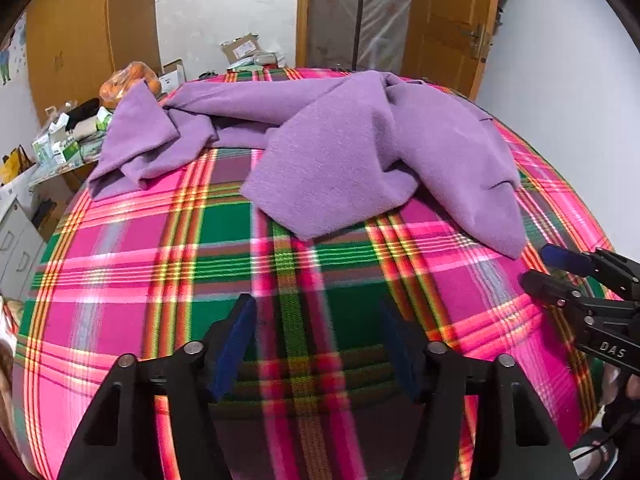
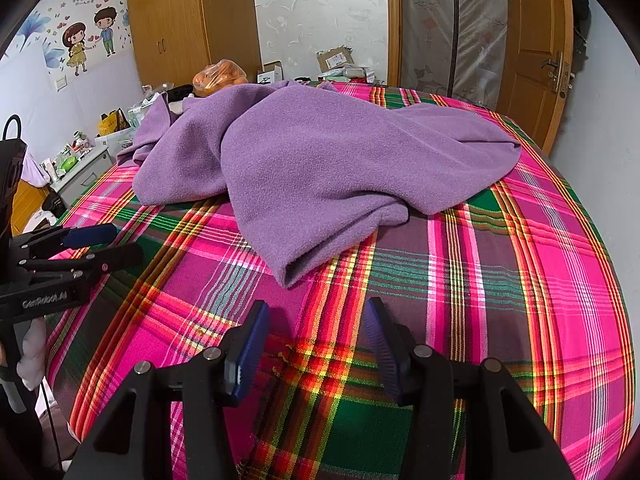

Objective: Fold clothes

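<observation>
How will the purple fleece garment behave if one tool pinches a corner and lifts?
The purple fleece garment lies in soft folds and drapes over itself, so it will likely hang limp, not hold shape. Its fuzzy nap suggests the pads would grip without slipping. It seems light for its bulk, but may drag across the plaid bedcover.

White letters "DAS" stand on the black body of the right tongs (image 1: 560,276), at four o'clock in the left view. "GenRobot.AI" stands on the left tongs (image 2: 108,246), at nine o'clock in the right view. "My sweet" tops the cartoon wall sticker (image 2: 86,42).

Matt fleece garment (image 2: 320,160), woven plaid sheet (image 2: 520,280)
</observation>
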Action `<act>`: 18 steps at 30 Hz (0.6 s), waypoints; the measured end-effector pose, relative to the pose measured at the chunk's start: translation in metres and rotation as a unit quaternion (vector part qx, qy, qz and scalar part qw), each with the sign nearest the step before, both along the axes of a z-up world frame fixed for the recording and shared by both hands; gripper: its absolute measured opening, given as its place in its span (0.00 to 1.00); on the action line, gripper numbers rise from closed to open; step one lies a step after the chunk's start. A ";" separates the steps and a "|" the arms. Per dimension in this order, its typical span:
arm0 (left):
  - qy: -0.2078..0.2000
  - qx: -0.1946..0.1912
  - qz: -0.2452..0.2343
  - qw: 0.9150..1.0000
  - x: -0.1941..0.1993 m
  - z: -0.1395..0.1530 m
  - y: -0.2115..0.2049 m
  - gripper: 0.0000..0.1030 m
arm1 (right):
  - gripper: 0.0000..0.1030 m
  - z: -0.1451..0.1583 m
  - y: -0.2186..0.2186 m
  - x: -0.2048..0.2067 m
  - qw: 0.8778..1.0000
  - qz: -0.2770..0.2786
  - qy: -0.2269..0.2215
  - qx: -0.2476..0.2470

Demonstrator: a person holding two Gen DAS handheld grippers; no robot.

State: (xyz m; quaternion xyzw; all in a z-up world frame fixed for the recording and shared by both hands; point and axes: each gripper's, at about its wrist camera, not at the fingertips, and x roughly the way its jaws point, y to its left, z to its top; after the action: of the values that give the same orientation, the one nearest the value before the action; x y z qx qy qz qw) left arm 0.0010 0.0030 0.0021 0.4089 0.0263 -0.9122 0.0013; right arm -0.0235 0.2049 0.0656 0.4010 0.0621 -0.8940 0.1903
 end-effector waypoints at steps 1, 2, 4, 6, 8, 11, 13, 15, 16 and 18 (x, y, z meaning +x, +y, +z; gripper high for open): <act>0.001 0.001 0.004 1.000 -0.001 0.000 -0.003 0.54 | 0.49 0.000 0.000 0.000 1.000 0.000 0.000 0.001; 0.002 0.004 0.006 1.000 -0.002 0.000 -0.006 0.54 | 0.49 0.000 0.000 0.000 1.000 0.000 0.000 0.001; 0.004 0.006 0.008 1.000 -0.003 0.000 -0.010 0.53 | 0.49 0.000 -0.001 0.000 1.000 0.000 0.001 0.003; 0.004 0.005 0.010 1.000 -0.004 0.000 -0.013 0.53 | 0.49 -0.001 -0.001 0.001 1.000 0.000 0.001 0.006; 0.004 0.003 0.009 1.000 -0.006 0.000 -0.014 0.53 | 0.50 -0.001 -0.001 0.001 1.000 0.001 0.002 0.010; 0.004 0.003 0.008 1.000 -0.008 0.000 -0.013 0.53 | 0.54 -0.002 -0.003 0.001 1.000 0.007 0.001 0.014; 0.004 0.004 0.007 1.000 -0.009 0.000 -0.013 0.54 | 0.58 -0.001 -0.006 0.001 1.000 0.012 -0.001 0.017; 0.003 0.005 0.007 1.000 -0.011 0.000 -0.013 0.54 | 0.62 -0.001 -0.007 -0.001 1.000 0.016 -0.004 0.018; 0.003 0.005 0.007 1.000 -0.011 0.000 -0.013 0.54 | 0.64 -0.001 -0.007 -0.002 1.000 0.018 -0.005 0.018; 0.003 0.005 0.006 1.000 -0.012 0.001 -0.014 0.54 | 0.68 -0.001 -0.010 -0.003 1.000 0.021 -0.007 0.021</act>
State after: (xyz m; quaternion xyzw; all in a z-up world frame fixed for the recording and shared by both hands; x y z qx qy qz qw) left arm -0.0107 -0.0105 0.0028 0.4059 0.0332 -0.9133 0.0052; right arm -0.0266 0.1952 0.0642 0.4096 0.0883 -0.8855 0.2007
